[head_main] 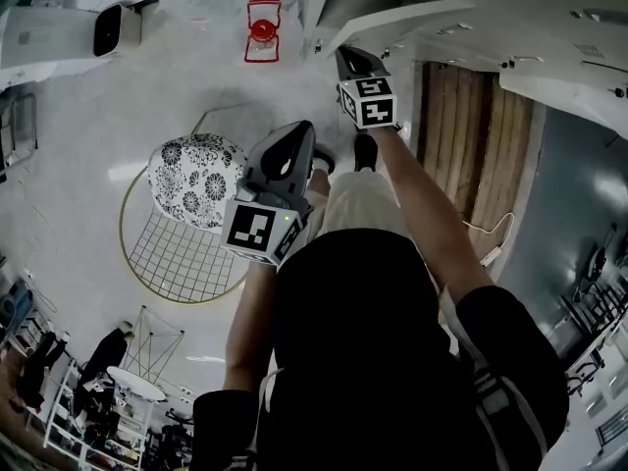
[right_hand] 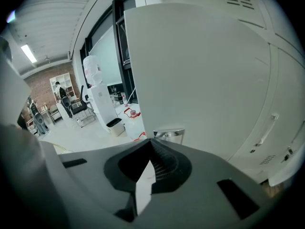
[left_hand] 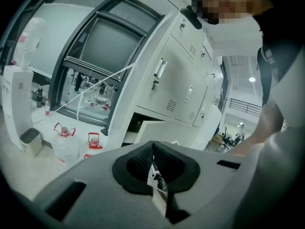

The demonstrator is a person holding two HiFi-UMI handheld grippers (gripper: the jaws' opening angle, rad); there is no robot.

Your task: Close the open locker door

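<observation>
The open locker door (right_hand: pixel 200 70) is a plain white panel that fills most of the right gripper view, and its metal handle (right_hand: pixel 168 133) sits just beyond the tips of my right gripper (right_hand: pixel 152 141). That gripper is shut with nothing in it. In the head view my right gripper (head_main: pixel 345 57) reaches out at arm's length to the white locker (head_main: pixel 392 8). My left gripper (head_main: pixel 297 133) hangs back near my body, shut and empty. From the left gripper (left_hand: pixel 152 145) I see the locker bank (left_hand: pixel 178 75) and the low door (left_hand: pixel 155 130) swung out from a dark compartment (left_hand: pixel 136 124).
A round wire chair with a flowered cushion (head_main: pixel 194 180) stands on the floor to my left. Red-handled water jugs (head_main: pixel 263 29) sit near the lockers, beside a white floor appliance (head_main: pixel 69 32). A wooden panel (head_main: pixel 471 145) lies to the right.
</observation>
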